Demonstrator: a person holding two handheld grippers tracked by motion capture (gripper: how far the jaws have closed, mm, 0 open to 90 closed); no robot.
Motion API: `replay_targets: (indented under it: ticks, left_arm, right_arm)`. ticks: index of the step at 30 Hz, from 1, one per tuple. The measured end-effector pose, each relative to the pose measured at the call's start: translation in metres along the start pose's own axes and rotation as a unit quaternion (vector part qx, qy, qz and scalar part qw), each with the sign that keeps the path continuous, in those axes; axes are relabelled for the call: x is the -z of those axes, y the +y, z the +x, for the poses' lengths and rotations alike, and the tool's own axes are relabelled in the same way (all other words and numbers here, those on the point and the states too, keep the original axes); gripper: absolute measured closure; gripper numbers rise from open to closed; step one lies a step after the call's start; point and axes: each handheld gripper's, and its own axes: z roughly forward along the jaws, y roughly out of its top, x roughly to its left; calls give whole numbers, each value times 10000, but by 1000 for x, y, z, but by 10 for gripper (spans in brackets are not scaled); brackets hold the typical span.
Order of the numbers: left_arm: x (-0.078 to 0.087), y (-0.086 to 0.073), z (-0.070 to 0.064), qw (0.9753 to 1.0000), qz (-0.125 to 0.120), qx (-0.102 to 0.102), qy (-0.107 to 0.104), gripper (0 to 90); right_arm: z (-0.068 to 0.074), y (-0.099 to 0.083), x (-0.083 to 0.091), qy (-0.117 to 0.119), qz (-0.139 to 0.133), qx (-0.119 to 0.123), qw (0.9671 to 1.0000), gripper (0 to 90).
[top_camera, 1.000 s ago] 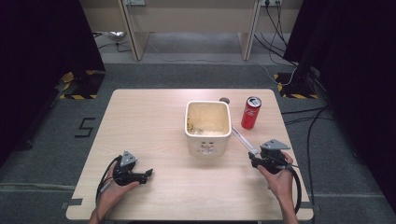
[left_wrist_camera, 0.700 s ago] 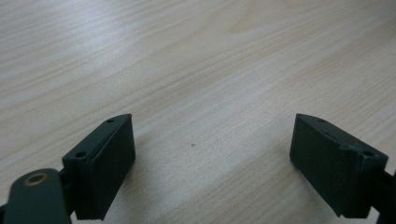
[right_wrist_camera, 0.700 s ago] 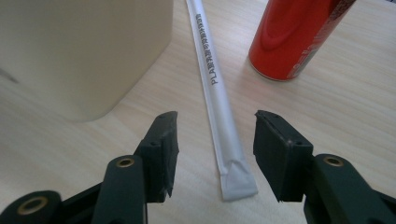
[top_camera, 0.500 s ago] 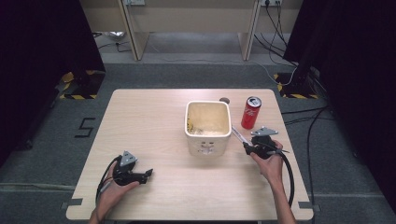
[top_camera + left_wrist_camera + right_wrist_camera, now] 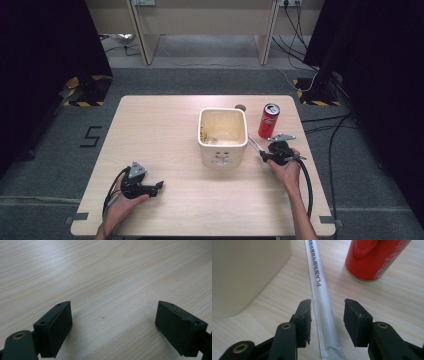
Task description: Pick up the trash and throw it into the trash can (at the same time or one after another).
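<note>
The right gripper [image 5: 327,322] sits low over the counter [image 5: 165,130] with its fingers [image 5: 357,320] released and a wrapped straw [image 5: 323,302] lying between them. The straw touches neither finger; it lies flat on the wood in its white paper sleeve, printed with dark lettering, and runs straight ahead from the gap, its near end just behind the fingertips. Ahead and to the left of these fingers stands a cream-coloured tub [image 5: 244,272], its wall just beside the straw. Ahead and to the right stands a red can [image 5: 374,257], upright and near the straw's far part but apart from it. In the high view the right gripper [image 5: 262,156] rests in the person's hand just beside the tub [image 5: 223,136], with the can [image 5: 268,120] beyond it.

The left gripper [image 5: 113,322] holds nothing: its fingers [image 5: 56,327] are spread wide, with bare wood between and ahead of them. In the high view it [image 5: 159,186] lies well apart from the tub, near the counter's front edge.
</note>
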Motion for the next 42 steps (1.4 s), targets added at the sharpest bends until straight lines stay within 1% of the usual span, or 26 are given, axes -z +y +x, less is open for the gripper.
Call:
replay_targets:
  ticks: [2,3,9,10,13,16,17,18,19,20,23,24,26,27,30,32,36,37,38,39,42]
  left_arm:
    - [0,0,0,10000,-2,-2,0,136]
    - [0,0,0,10000,-1,1,1,135]
    - [0,0,0,10000,-4,5,2,135]
    - [0,0,0,10000,-5,3,3,135]
    - [0,0,0,10000,-1,1,0,135]
    - [0,0,0,10000,0,-1,0,135]
    - [0,0,0,10000,0,-3,1,135]
    - [0,0,0,10000,1,-1,0,136]
    - [0,0,0,10000,1,-1,0,136]
    - [0,0,0,10000,-2,1,0,135]
    - [0,0,0,10000,-1,0,0,135]
    - [0,0,0,10000,-5,0,0,135]
    - [0,0,0,10000,-5,-1,1,135]
    - [0,0,0,10000,-15,0,0,135]
    - [0,0,0,10000,-14,-2,1,135]
    - [0,0,0,10000,1,-6,7,134]
    - [0,0,0,10000,-14,0,2,135]
    - [0,0,0,10000,-11,0,2,135]
    - [0,0,0,10000,-11,0,2,135]
    - [0,0,0,10000,-14,-2,2,135]
    - [0,0,0,10000,1,-7,8,134]
  right_arm:
    - [0,0,-1,11,-2,-42,10000,576]
    - [-2,0,-3,66,-26,-74,9999,577]
    - [-3,0,-7,154,-59,-51,9999,586]
    - [-2,0,-8,169,-28,-73,9998,588]
    - [-2,0,-10,193,-18,-26,9998,601]
    - [-3,-2,-13,200,63,28,9998,641]
    - [-3,-2,-13,200,63,28,9998,641]
    - [-3,-3,-14,237,45,-4,9997,678]
    - [-3,-3,-14,237,45,-4,9997,678]
    - [-3,-3,-14,266,40,-15,9996,709]
    - [-3,-3,-14,297,32,-27,9996,734]
    - [-4,-3,-14,329,-6,-90,9994,765]
    - [-4,-4,-14,326,-6,-125,9994,774]
    - [-3,-3,-14,310,-16,-64,9995,784]
    - [-2,-4,-14,280,-27,-33,9996,788]
    - [-1,-3,-14,246,-3,13,9997,791]
    - [-1,-3,-12,173,-68,52,9998,793]
    - [-1,-1,-6,140,-157,68,9998,793]
    - [-1,-1,-6,140,-157,68,9998,793]
    - [0,1,0,164,-229,104,9995,794]
    - [0,2,9,184,-289,114,9993,794]
